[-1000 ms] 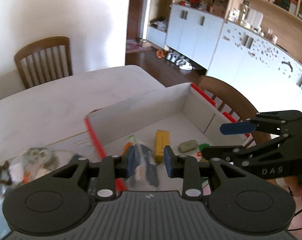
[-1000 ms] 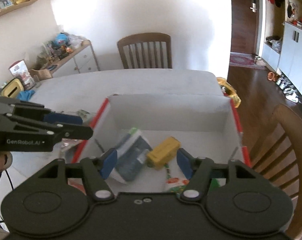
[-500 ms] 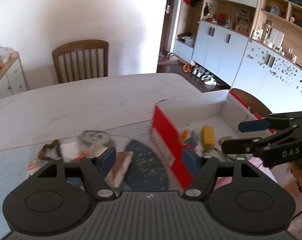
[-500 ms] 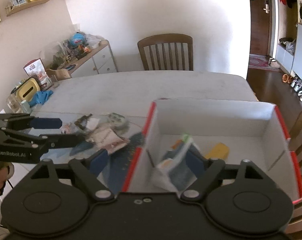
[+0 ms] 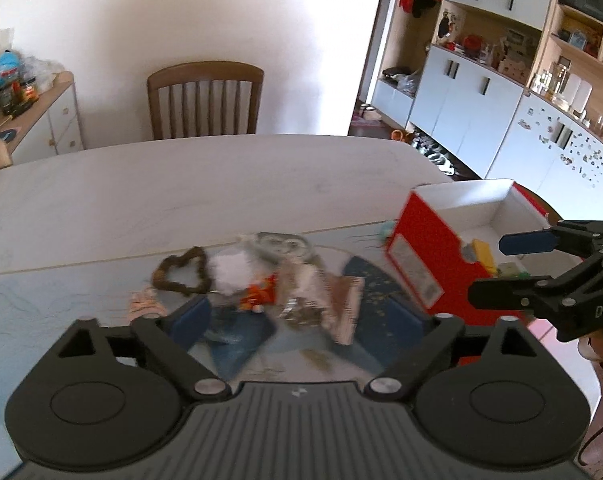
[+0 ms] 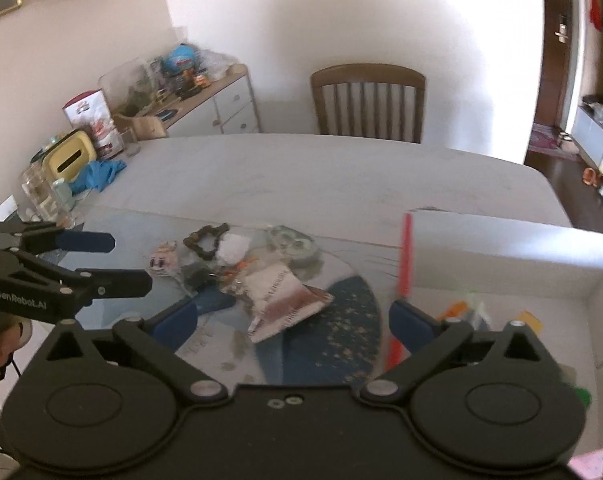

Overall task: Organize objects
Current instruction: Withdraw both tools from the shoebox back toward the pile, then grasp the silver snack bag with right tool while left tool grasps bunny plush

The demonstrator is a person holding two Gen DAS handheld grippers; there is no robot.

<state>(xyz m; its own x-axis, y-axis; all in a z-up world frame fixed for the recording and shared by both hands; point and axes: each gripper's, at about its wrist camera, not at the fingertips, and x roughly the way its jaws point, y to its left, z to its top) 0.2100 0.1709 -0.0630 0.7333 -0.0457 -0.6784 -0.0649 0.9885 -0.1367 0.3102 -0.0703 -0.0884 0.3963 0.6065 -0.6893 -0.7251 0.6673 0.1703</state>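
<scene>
A pile of loose items lies on a blue mat: a brown-and-white packet [image 5: 321, 296] [image 6: 285, 296], a heart-shaped brown ring [image 5: 183, 272] [image 6: 205, 240], a white bag [image 5: 231, 272], a grey round toy [image 6: 295, 242]. A white box with red sides [image 5: 425, 264] [image 6: 513, 248] stands to the right and holds a yellow block [image 5: 481, 252] and small items. My left gripper [image 5: 301, 320] is open and empty above the pile. My right gripper [image 6: 293, 320] is open and empty over the mat beside the box.
The white table [image 5: 205, 184] stretches behind the pile. A wooden chair [image 5: 205, 100] stands at its far side. A sideboard with clutter [image 6: 181, 96] is at the left, with a yellow box [image 6: 71, 158] and a blue cloth [image 6: 97, 174] on the table's left end.
My left gripper let go of a packet in the box, opened, and swung left to the pile. My right gripper also swung left from over the box.
</scene>
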